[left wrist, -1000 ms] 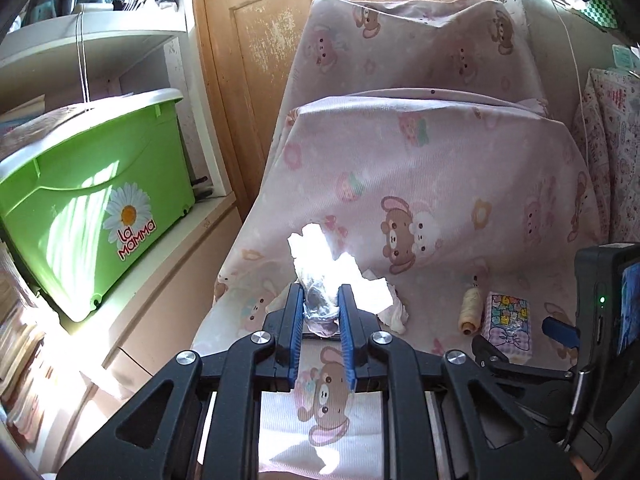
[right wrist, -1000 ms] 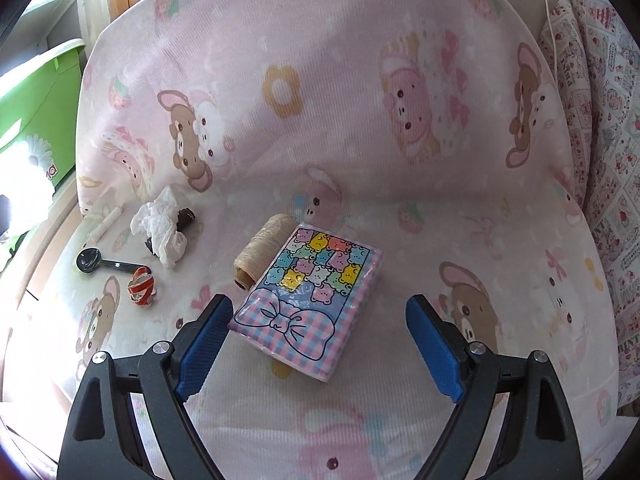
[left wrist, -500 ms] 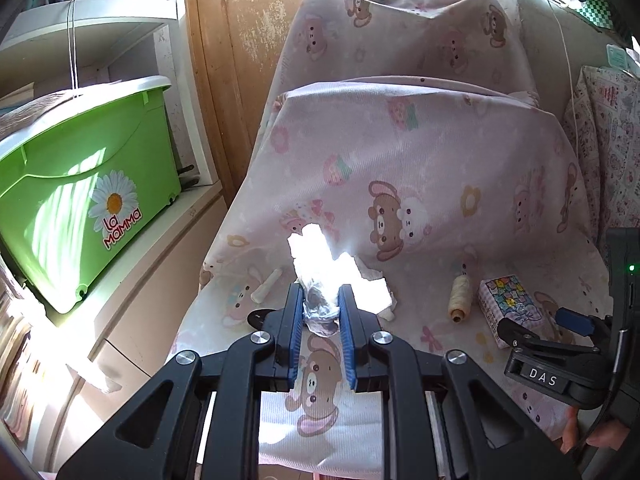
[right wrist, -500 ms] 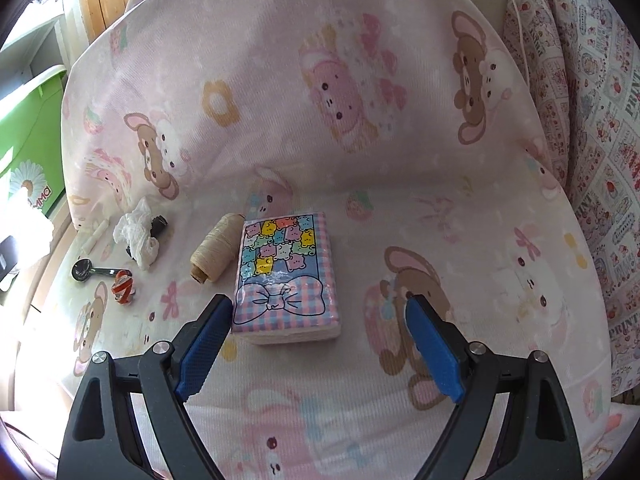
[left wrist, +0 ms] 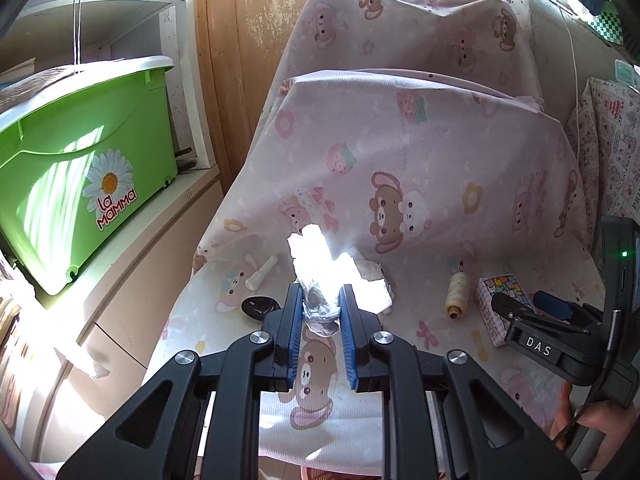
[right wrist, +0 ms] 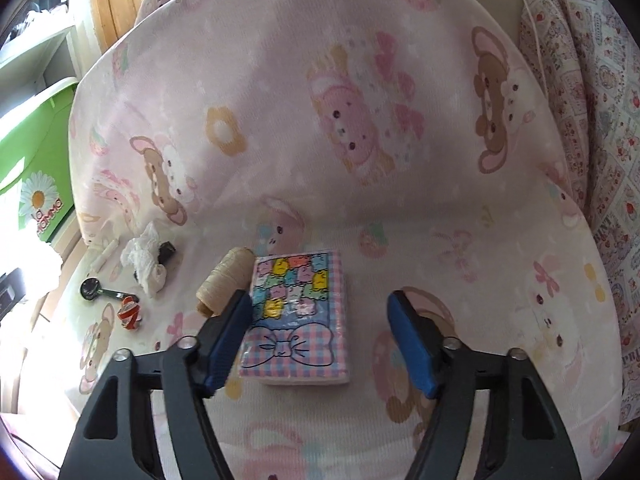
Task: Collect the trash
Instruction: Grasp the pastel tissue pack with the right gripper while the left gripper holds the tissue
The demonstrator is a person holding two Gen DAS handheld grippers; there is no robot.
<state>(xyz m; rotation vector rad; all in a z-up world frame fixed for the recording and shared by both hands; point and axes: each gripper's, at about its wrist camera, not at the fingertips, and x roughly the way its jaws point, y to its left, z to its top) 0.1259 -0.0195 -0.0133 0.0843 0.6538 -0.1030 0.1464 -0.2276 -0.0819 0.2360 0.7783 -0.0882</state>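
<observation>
Tongs first: my left tongs (left wrist: 320,312) are clamped on a wad of crumpled tissue (left wrist: 320,280), sunlit and held just above the seat (right wrist: 460,292) of the chair, exactly as they held it a second ago. My right tongs (right wrist: 320,328) are what changed: a second ago they stood wide over the packet (right wrist: 298,312), and now the jaws are closing around it. The left pad (right wrist: 228,336) sits right at the packet's left edge; the right pad (right wrist: 412,344) is apart from it, so nothing is gripped yet.

The packet lies near the middle of the seat, with a spool (right wrist: 224,280) touching or just beside its left edge (I cannot tell which). Further toward the seat's left edge lie more trash: a crumpled white tissue (right wrist: 144,256) over something black, a sweet wrapper (right wrist: 130,312), a dark spoon (right wrist: 100,290) and a small white roll (right wrist: 106,254).

My reading is that one piece of trash is secured and the right side is partway through a second pickup. The closing left pad may nudge the spool, so I would watch that. A green bin (left wrist: 80,176) stands on the shelf beside the chair.
</observation>
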